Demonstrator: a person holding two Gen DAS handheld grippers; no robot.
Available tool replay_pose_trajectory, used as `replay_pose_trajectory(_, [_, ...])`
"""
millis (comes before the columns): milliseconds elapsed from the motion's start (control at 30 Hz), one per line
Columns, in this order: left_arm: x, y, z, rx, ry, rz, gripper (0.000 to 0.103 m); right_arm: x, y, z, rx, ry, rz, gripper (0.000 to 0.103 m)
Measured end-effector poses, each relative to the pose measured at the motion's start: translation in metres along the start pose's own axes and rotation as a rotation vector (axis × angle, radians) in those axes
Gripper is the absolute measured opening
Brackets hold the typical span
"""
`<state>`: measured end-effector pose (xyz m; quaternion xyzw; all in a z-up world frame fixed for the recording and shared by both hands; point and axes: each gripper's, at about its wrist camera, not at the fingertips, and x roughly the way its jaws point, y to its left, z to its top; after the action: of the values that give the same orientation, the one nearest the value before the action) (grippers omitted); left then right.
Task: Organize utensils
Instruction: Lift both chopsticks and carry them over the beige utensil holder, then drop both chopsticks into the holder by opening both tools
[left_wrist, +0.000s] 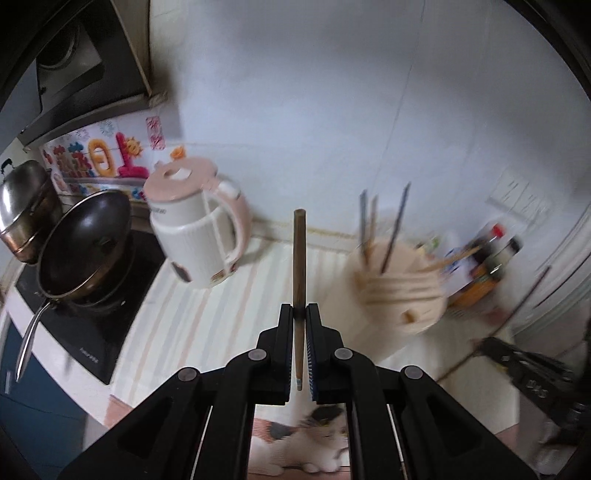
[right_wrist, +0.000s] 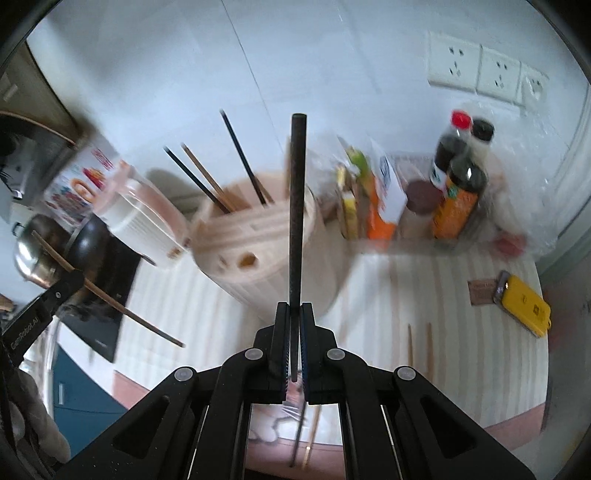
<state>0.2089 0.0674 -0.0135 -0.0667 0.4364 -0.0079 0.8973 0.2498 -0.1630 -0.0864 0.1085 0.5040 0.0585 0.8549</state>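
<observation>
Brown wooden chopstick (left_wrist: 299, 280): round-ended, plain, pale band near its lower tip. Black chopstick (right_wrist: 297, 221): dark, matte, flat top end. Both stand near upright in their wrist views, raised above the counter.

Holder (right_wrist: 266, 254): round, pale wood, slotted top, small holes in its side. Three chopsticks (right_wrist: 207, 181) already lean in it, two dark, one brown. It sits on the striped counter (right_wrist: 443, 295), blurred in both views.

Surroundings: pink-and-white kettle (left_wrist: 199, 225) left of the holder; black pan (left_wrist: 85, 243) and steel pot (left_wrist: 22, 206) on the dark hob (left_wrist: 99, 332). Sauce bottles (right_wrist: 458, 177) and cartons (right_wrist: 380, 195) behind the holder to the right. Yellow device (right_wrist: 524, 302) near the right counter edge. Two more brown chopsticks (right_wrist: 419, 350) lie flat on the counter, apart from the holder. Wall sockets (right_wrist: 484, 66) above.

Left gripper (left_wrist: 300, 314): jaws narrow, clamped on the brown chopstick, gripped low on its length, most of the shaft projecting beyond the fingertips. In the right wrist view this stick crosses diagonally at left.

Right gripper (right_wrist: 294, 310): jaws narrow, clamped on the black chopstick, again low on the shaft, the long part rising past the tips in front of the holder.
</observation>
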Motion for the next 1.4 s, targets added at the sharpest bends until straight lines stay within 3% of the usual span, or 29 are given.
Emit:
replay_pose_trajectory(267, [-0.043, -0.017, 0.044, -0.024, -0.089, -0.125, 0.004, -0.058, 0.015, 0.059, -0.013, -0.116, 0.101, 0.005])
replay_pose_trajectory(467, [-0.05, -0.039, 0.084, -0.001, -0.172, -0.139, 0.004, -0.074, 0.019, 0.11, -0.021, -0.223, 0.075, 0.005])
replay_pose_trajectory(600, [-0.026, -0.054, 0.106, 0.026, -0.16, -0.13, 0.004, -0.062, 0.02, 0.138, -0.015, -0.25, 0.046, 0.005])
replay_pose_trajectory(933, [0.069, -0.075, 0.115, 0.065, 0.023, -0.106, 0.004, 0.004, 0.009, 0.163, 0.002, -0.158, 0.004, 0.005])
replay_pose_trajectory(1133, [0.103, -0.074, 0.107, 0.073, 0.109, -0.095, 0.004, 0.035, 0.005, 0.159, -0.011, -0.067, 0.011, 0.005])
replay_pose_trajectory(1233, [0.101, -0.074, 0.107, 0.064, 0.125, -0.098, 0.006, 0.05, 0.003, 0.157, -0.011, 0.012, 0.048, 0.006])
replay_pose_trajectory(1300, [0.088, -0.073, 0.108, 0.051, 0.102, -0.12, 0.012, 0.053, 0.0, 0.156, -0.014, 0.037, 0.057, 0.016])
replay_pose_trajectory(1333, [0.083, -0.073, 0.11, 0.046, 0.091, -0.114, 0.014, 0.052, -0.002, 0.155, -0.005, 0.037, 0.055, 0.032])
replay_pose_trajectory(1367, [0.078, -0.072, 0.111, 0.042, 0.076, -0.105, 0.021, 0.047, -0.004, 0.154, 0.005, 0.028, 0.063, 0.043])
replay_pose_trajectory(1400, [0.072, -0.071, 0.112, 0.041, 0.054, -0.092, 0.038, 0.043, -0.006, 0.153, 0.012, 0.018, 0.065, 0.044])
